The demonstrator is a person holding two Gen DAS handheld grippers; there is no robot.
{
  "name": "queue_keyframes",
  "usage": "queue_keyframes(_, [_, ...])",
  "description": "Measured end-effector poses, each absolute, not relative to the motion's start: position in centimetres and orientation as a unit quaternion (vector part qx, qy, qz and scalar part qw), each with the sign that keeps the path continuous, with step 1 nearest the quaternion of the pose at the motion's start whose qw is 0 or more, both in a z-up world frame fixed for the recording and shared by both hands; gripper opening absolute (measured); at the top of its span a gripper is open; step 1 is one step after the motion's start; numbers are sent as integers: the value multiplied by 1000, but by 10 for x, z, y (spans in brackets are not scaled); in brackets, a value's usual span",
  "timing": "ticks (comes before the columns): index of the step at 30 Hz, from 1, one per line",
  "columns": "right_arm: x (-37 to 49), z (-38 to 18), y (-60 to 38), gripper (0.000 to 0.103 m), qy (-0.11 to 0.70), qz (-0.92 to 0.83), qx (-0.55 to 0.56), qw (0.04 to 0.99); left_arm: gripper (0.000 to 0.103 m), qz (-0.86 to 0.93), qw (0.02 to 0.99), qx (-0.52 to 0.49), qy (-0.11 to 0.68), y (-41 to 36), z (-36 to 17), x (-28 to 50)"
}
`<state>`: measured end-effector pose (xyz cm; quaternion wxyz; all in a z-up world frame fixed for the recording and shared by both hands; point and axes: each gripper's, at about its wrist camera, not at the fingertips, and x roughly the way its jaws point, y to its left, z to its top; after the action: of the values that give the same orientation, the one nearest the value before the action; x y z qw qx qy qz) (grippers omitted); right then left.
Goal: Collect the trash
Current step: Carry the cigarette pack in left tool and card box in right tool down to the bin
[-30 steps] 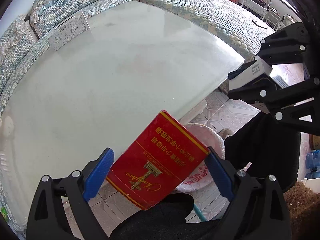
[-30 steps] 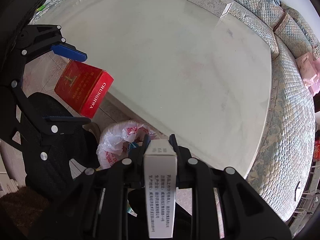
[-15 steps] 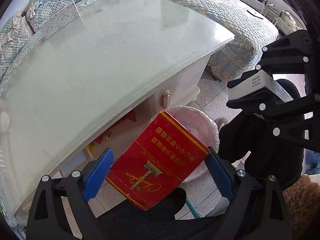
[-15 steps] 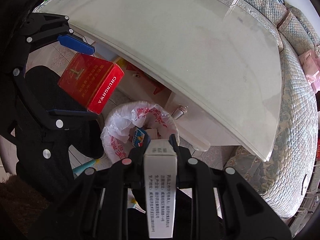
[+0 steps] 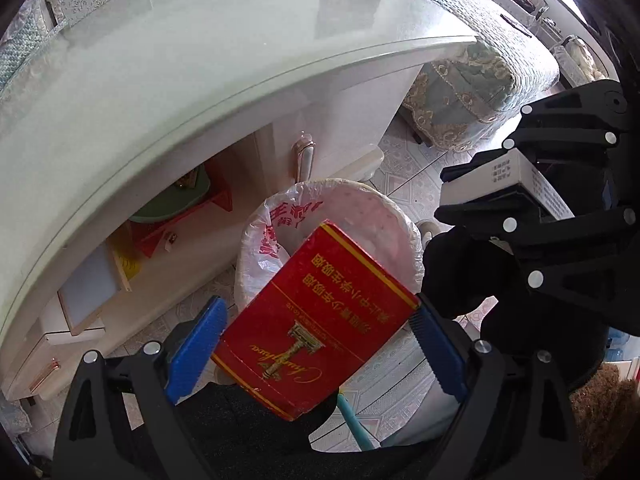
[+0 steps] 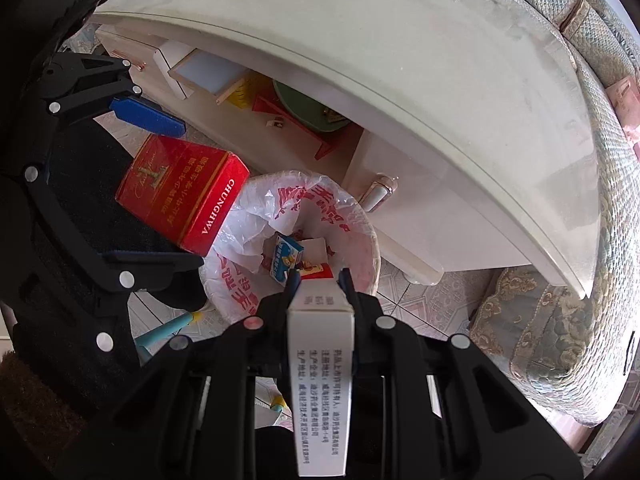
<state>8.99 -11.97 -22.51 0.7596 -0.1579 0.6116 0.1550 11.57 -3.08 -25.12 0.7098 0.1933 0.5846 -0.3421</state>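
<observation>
My left gripper [image 5: 318,334] is shut on a wide red cigarette carton [image 5: 316,320], its blue pads pressing both ends. The carton hangs over the near rim of a waste bin [image 5: 408,232] lined with a white plastic bag printed in red. In the right wrist view the same red carton [image 6: 184,194] sits left of the bin [image 6: 372,240], between the left gripper's blue fingers [image 6: 148,118]. My right gripper [image 6: 320,280] is shut on a narrow white box [image 6: 320,376] with printed text, just over the bin's near rim. Small boxes [image 6: 286,260] lie inside the bin.
A white glass-topped coffee table [image 5: 200,72] overhangs the bin, with a drawer handle [image 5: 302,156] and an open shelf holding red and green items [image 6: 304,116]. A patterned sofa [image 6: 600,160] wraps around the table. The floor is tiled [image 5: 404,168]. Dark clothing [image 5: 468,272] fills the near side.
Both grippers have come down from above the tabletop to beside the table's edge, over the bin. The bin now looks larger and its contents show. Both boxes stay gripped.
</observation>
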Motion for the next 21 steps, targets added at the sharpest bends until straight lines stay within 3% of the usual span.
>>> queue_keyframes(21, [123,-328,-146,21,647,99,-31,756,89,-316,671,105,663,-42,-362,129])
